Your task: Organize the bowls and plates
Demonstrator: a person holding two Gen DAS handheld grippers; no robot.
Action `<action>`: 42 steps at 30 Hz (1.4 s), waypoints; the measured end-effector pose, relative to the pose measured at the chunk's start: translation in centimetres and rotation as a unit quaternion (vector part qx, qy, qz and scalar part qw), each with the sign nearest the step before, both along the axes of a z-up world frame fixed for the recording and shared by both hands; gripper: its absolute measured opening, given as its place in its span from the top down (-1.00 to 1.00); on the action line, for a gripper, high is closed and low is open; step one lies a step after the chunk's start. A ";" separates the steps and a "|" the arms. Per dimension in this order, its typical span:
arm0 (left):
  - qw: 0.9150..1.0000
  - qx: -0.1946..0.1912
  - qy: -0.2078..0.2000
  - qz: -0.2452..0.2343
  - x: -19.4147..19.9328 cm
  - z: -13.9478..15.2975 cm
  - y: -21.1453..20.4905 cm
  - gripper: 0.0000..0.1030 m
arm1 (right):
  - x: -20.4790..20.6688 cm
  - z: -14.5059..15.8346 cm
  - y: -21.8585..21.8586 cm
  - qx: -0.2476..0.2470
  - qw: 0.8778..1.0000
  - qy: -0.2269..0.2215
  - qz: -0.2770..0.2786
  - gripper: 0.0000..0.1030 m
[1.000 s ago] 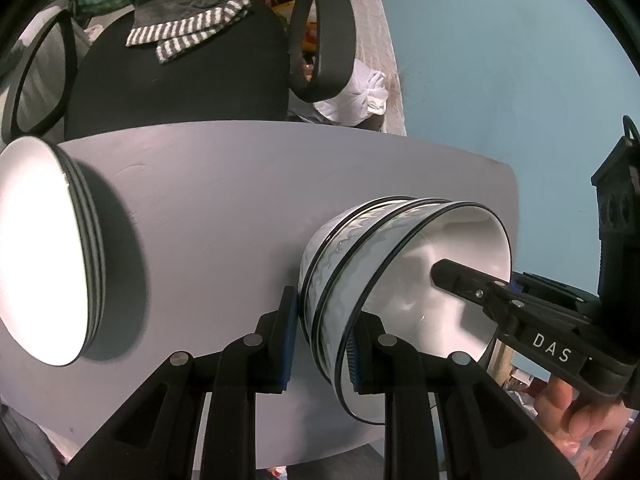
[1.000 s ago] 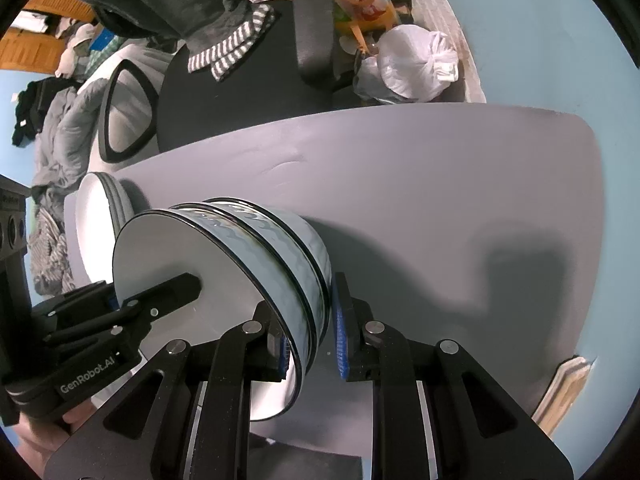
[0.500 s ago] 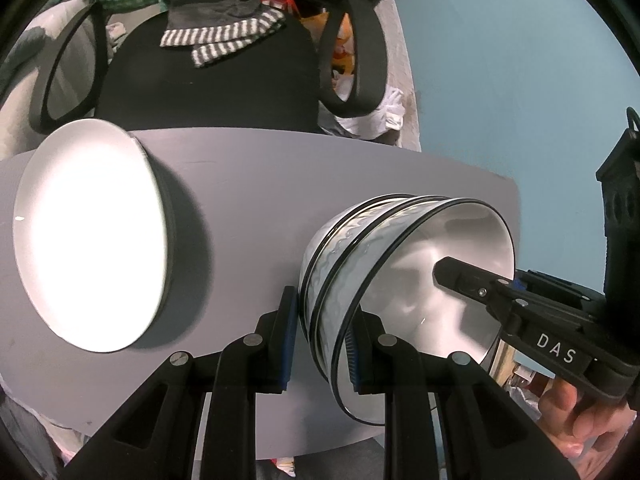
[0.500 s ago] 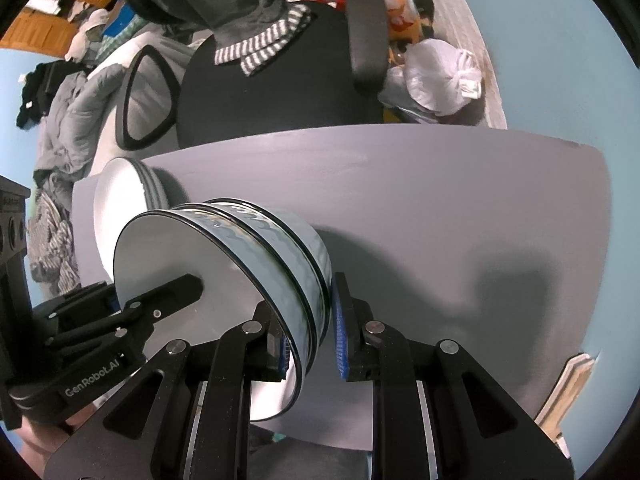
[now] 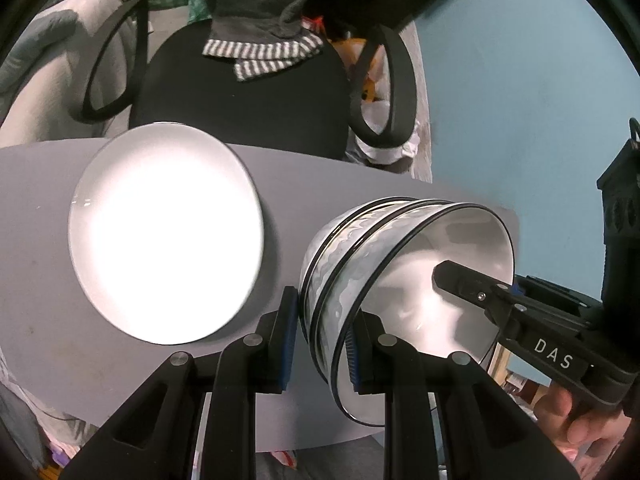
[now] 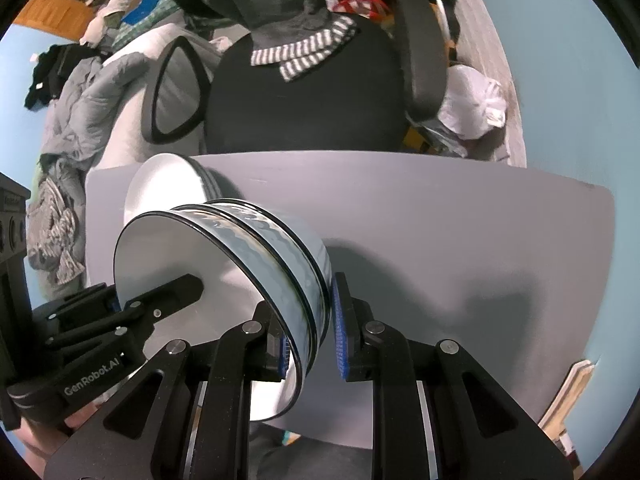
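Because both grippers pinch the same nested stack of bowls (image 5: 384, 280) by opposite rims, the load depends on two thin grips agreeing with each other. The left gripper (image 5: 322, 340) is clamped narrow on the stack's rim, one pad outside the wall and one inside; the right gripper (image 6: 310, 336) bites the opposite rim the same way. In each view the stack looks clear of the grey table (image 6: 460, 216), its mouth turned sideways, though contact underneath cannot be ruled out. If the two hands drift apart or twist unevenly, I judge the glazed rims could slide out of the pads, or the inner bowls could slip from the outer one, since only friction nests them. To the left on the table lies a stack of white plates (image 5: 164, 232), close to the bowls; a careless swing could clip its edge. Beyond the far edge stands a black office chair (image 6: 308, 92), well clear.
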State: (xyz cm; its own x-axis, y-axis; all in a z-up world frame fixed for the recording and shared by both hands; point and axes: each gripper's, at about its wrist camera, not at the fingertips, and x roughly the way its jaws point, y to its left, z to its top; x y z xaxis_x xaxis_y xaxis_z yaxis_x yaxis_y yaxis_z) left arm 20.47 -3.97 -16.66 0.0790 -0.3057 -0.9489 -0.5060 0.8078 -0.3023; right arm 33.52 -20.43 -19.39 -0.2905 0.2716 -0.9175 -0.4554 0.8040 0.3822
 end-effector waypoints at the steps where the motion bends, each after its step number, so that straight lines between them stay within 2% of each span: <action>1: 1.000 0.000 -0.002 0.004 -0.2 0.2 0.5 0.60 | -0.1 0.2 0.6 0.002 1.000 -0.001 0.003 0.65; 10: 0.999 0.009 -0.004 0.039 -2.7 1.3 4.6 0.60 | -1.3 0.8 5.5 0.012 0.999 -0.004 0.035 0.65; 22: 0.997 0.005 0.005 0.076 -5.2 0.4 8.5 0.60 | -3.4 0.3 10.8 0.003 0.997 -0.004 0.076 0.65; 33: 0.996 -0.001 0.031 0.086 -6.1 -2.2 10.8 0.60 | -4.7 -2.0 14.1 -0.013 0.995 0.014 0.094 0.65; 42: 0.996 -0.002 0.040 0.077 -6.2 -3.0 11.3 0.60 | -5.0 -3.2 15.0 -0.020 0.995 0.025 0.091 0.65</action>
